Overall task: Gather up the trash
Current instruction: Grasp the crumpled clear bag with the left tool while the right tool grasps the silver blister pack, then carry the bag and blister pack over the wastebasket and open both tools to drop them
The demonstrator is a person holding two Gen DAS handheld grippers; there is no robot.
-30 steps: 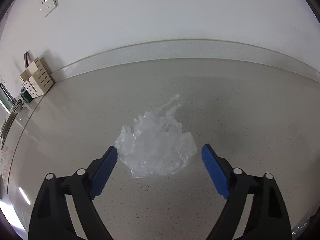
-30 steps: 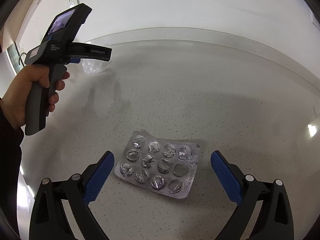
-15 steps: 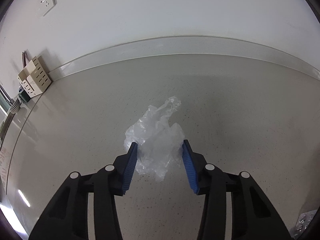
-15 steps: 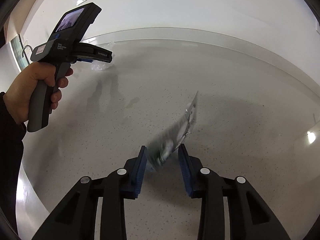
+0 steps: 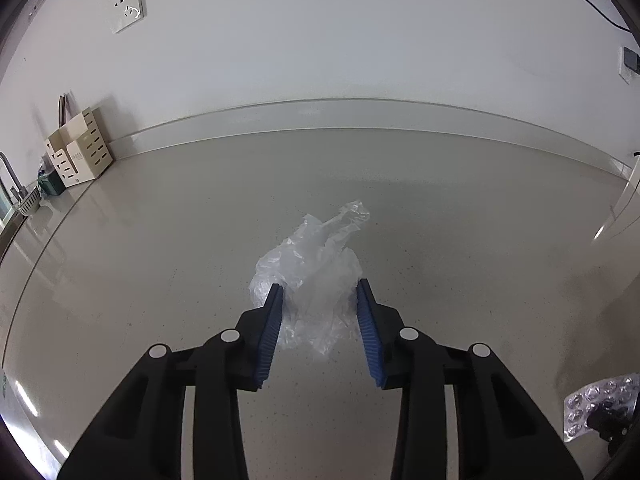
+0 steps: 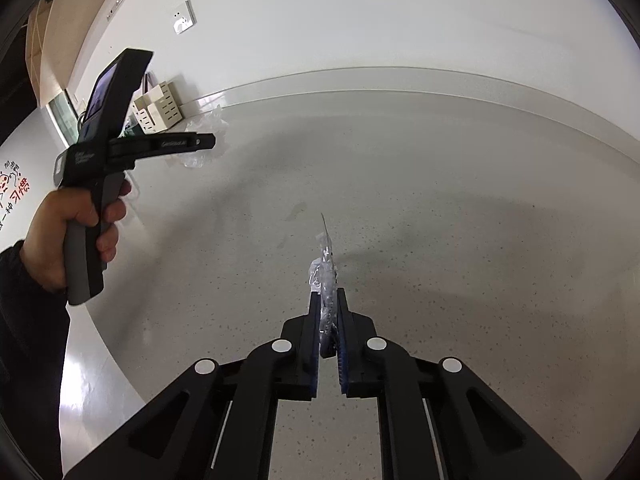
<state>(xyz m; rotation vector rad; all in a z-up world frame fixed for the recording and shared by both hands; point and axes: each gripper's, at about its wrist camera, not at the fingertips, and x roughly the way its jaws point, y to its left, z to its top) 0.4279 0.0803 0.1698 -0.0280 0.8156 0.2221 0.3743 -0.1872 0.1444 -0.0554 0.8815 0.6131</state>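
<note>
A crumpled clear plastic bag (image 5: 316, 248) hangs between the blue pads of my left gripper (image 5: 319, 285), a little above the speckled countertop (image 5: 480, 240). The jaws are closing and the pads press into the bag. In the right wrist view a silver blister pack (image 6: 326, 256) stands on edge between the pads of my right gripper (image 6: 328, 292), whose jaws are closing tight on it. The same blister pack (image 5: 600, 404) shows at the lower right of the left wrist view. A person's hand (image 6: 68, 232) holds the left gripper (image 6: 210, 142) at the left, with the bag (image 6: 208, 120) at its tip.
A beige slotted holder (image 5: 80, 152) stands against the wall at the far left, with a faucet (image 5: 10, 180) and a sink beyond it. Wall sockets (image 5: 128, 8) sit above the counter's raised back edge (image 5: 320, 114).
Both grippers went from wide open to closed on their things. The bag got squeezed and lifted. The blister pack tipped from flat onto its edge and rose off the counter.
</note>
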